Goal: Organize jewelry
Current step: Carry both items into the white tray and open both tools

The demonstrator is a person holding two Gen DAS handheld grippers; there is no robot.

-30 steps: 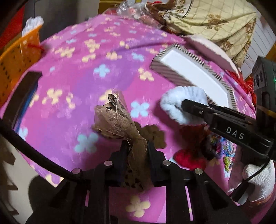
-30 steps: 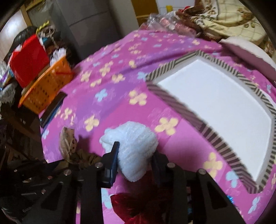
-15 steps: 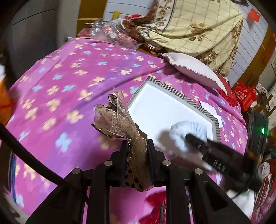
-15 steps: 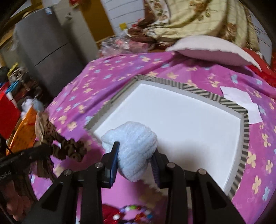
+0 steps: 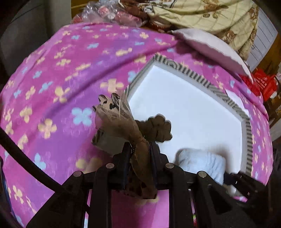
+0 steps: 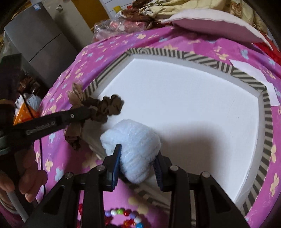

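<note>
My left gripper (image 5: 138, 152) is shut on a brown leopard-print bow scrunchie (image 5: 123, 122), held over the near-left edge of a white tray with a striped rim (image 5: 193, 77). From the right wrist view the same brown scrunchie (image 6: 105, 108) hangs from the left gripper (image 6: 87, 112) above the striped rim (image 6: 158, 52). My right gripper (image 6: 137, 157) is shut on a fluffy pale-blue scrunchie (image 6: 133, 140), over the tray's near edge. In the left wrist view that blue scrunchie (image 5: 202, 161) shows at lower right. The tray's white floor is bare.
A pink flowered bedspread (image 5: 61, 79) lies under everything. A pale pillow (image 6: 210, 22) and a beige quilt (image 5: 210, 14) lie beyond the tray. A colourful bead string (image 6: 126, 217) and a red item lie near me. A hand (image 6: 26, 178) grips the left tool.
Both grippers have carried their scrunchies from the bedspread over to the tray. The tray has come nearer and now fills the right wrist view. Both grips stay the same.
</note>
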